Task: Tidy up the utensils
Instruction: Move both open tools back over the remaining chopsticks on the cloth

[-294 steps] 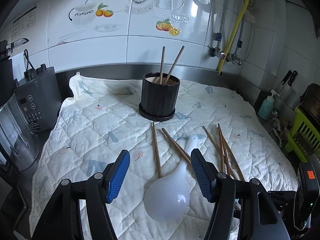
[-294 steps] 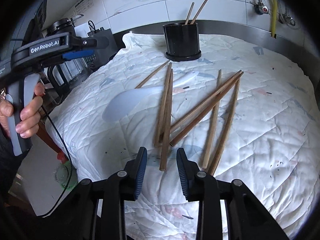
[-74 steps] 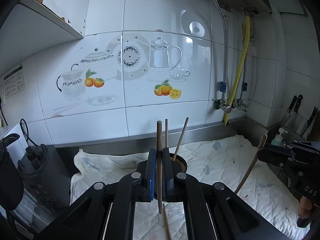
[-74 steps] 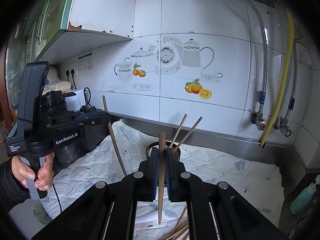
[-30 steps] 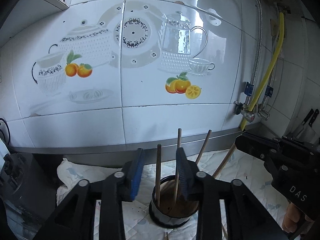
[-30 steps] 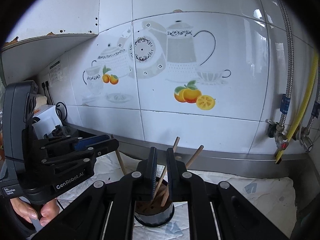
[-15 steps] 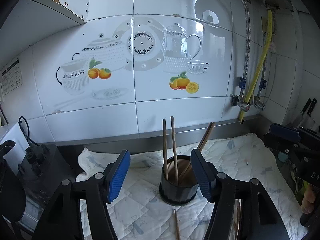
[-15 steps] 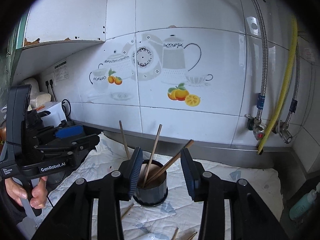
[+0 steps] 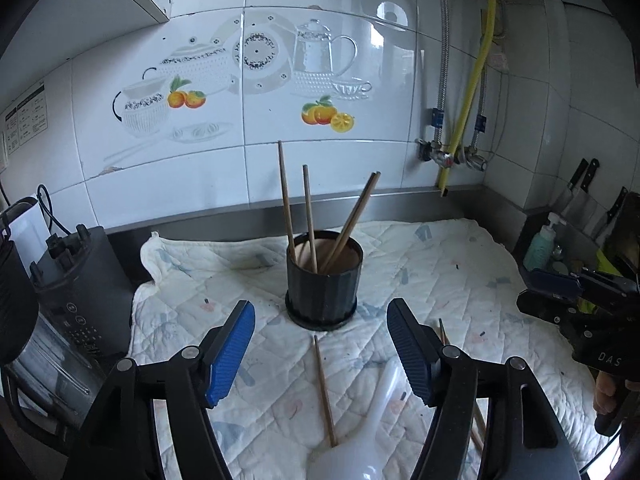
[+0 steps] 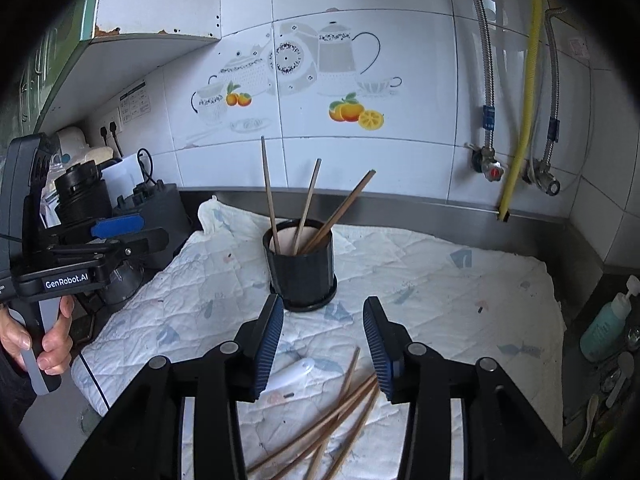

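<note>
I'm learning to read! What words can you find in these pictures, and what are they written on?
"GenRobot.AI": on the left gripper's body.
"DAS": on the right gripper's body; more may be cut off.
Wall notice: print too small to read.
Soap bottle: no readable label.

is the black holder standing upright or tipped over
Upright. The black holder sits flat on its base on the quilted cloth, its open rim facing up, with four chopsticks standing in it and leaning on the rim.

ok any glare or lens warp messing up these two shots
Left wrist view: window glare on the wall tiles, tile lines bowed by the fisheye, black pot sharp. Right wrist view: heavy dark vignette at the edges, yellow hose curved, slightly soft.
</note>
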Available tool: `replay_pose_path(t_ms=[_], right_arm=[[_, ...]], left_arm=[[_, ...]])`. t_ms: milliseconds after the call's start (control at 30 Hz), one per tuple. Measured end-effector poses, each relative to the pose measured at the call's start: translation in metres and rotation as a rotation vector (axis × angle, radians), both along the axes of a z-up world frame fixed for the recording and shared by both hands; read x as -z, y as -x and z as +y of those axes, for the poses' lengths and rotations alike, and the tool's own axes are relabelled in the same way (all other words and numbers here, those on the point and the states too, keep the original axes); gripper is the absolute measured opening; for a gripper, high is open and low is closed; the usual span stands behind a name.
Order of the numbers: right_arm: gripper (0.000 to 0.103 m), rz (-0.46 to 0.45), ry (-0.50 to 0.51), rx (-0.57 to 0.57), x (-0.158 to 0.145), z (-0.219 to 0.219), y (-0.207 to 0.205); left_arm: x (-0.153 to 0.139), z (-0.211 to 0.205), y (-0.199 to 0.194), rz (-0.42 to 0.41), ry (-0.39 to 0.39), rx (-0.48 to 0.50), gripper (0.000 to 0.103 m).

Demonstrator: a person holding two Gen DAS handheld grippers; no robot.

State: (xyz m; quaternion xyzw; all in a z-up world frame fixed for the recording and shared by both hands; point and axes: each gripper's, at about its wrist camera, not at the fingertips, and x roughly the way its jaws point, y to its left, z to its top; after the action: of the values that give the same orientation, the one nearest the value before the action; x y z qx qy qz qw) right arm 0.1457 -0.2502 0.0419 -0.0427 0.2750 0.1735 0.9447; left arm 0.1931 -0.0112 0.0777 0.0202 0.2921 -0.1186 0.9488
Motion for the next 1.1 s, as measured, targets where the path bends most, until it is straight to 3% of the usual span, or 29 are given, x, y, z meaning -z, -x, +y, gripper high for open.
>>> replay_pose_path(t_ms=[133,433,867,1100], right_arm=[[0.046,0.014,0.021,0.002,0.016,-0.007,0.019],[0.046,0.071,0.034,0.037,0.052,-0.024,0.049],[0.046,0.133,0.056,0.038,0.097,-0.027,0.091],[0.046,0.209,0.052,0.037,0.127,-0.025,0.100]], left_arm=[[0.020,-0.014,0.019,0.009,-0.029,0.024,0.073],[0.069,-0.039,0.057,0.074,-0.010,0.102,0.072],[0.154,-0.078,0.087,0.256,-0.006,0.233,0.056],[0.184,-0.093,0.088,0.302,-0.010,0.266,0.048]])
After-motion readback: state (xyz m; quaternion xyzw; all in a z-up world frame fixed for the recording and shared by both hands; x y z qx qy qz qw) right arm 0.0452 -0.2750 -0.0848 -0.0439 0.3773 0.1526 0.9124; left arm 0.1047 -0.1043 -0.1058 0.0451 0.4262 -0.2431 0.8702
